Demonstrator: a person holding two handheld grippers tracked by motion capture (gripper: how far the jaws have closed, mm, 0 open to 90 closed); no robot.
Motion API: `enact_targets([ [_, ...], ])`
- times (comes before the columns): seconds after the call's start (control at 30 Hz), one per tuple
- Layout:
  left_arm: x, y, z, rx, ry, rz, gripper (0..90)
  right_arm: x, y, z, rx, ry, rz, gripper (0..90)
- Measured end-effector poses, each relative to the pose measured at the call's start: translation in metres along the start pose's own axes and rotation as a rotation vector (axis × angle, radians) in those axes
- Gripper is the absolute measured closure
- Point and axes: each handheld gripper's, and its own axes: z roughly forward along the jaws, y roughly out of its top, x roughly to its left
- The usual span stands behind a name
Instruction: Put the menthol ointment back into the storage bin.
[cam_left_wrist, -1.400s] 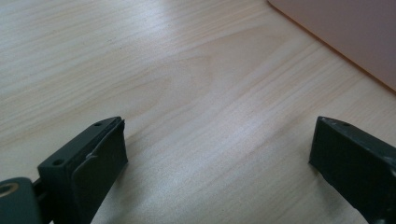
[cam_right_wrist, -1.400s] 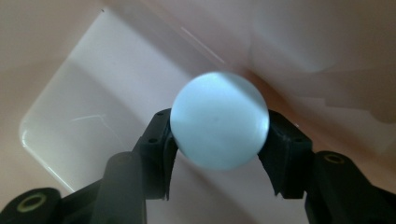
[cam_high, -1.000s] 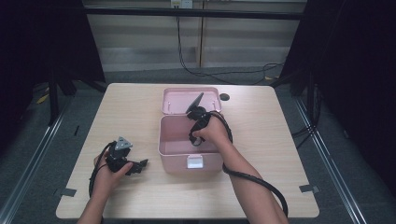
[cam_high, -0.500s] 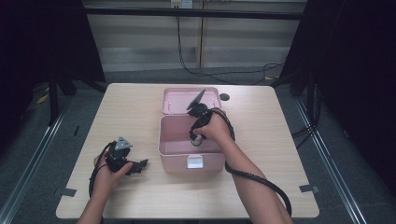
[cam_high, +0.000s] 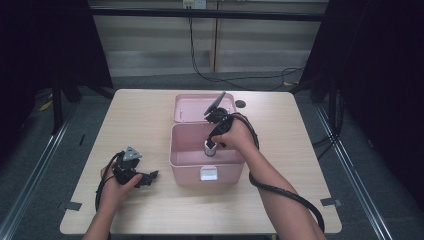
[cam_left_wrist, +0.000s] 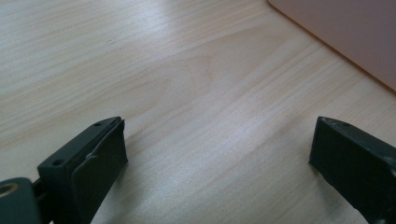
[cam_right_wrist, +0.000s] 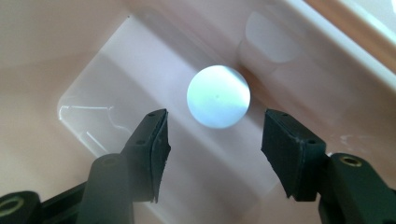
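Inside the open pink plastic box (cam_high: 190, 152), a white round-topped object (cam_right_wrist: 218, 96) sits on the floor beside the wall. Above it hangs the right gripper (cam_right_wrist: 212, 135), jaws apart and just opened, nothing between them. Behind lies the box's pink lid (cam_high: 192, 106). Well apart on the pale wooden table (cam_high: 145, 115), the left gripper (cam_left_wrist: 217, 147) rests, jaws wide.

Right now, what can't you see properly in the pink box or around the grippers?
- High view: the right gripper and the hand on it hide part of the floor of the pink plastic box.
- Right gripper view: the pale round white disc shows from above, so its height is unclear.
- Left gripper view: the picture's edge cuts the box wall to a corner; the left gripper has open jaws over the light wooden table.
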Motion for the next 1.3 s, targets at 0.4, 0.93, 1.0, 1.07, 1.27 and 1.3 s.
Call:
enact_targets([
  [0.4,0.0,0.0,0.0,0.0,0.0,0.0,3.3,0.004,-0.011,-0.021,-0.01,0.004,-0.03,43.9],
  [0.93,0.0,0.0,0.0,0.0,0.0,0.0,3.2,0.014,-0.023,-0.044,-0.009,0.031,-0.11,60.7],
  [1.0,0.0,0.0,0.0,0.0,0.0,0.0,3.3,0.016,-0.024,-0.046,-0.011,0.042,-0.111,64.1],
  [1.07,0.0,0.0,0.0,0.0,0.0,0.0,3.3,0.018,-0.024,-0.048,-0.012,0.051,-0.118,66.8],
  [1.27,0.0,0.0,0.0,0.0,0.0,0.0,3.3,0.028,-0.025,-0.053,0.005,0.045,-0.168,77.5],
  [1.3,0.0,0.0,0.0,0.001,0.001,0.001,3.3,0.029,-0.025,-0.053,0.008,0.054,-0.177,78.2],
])
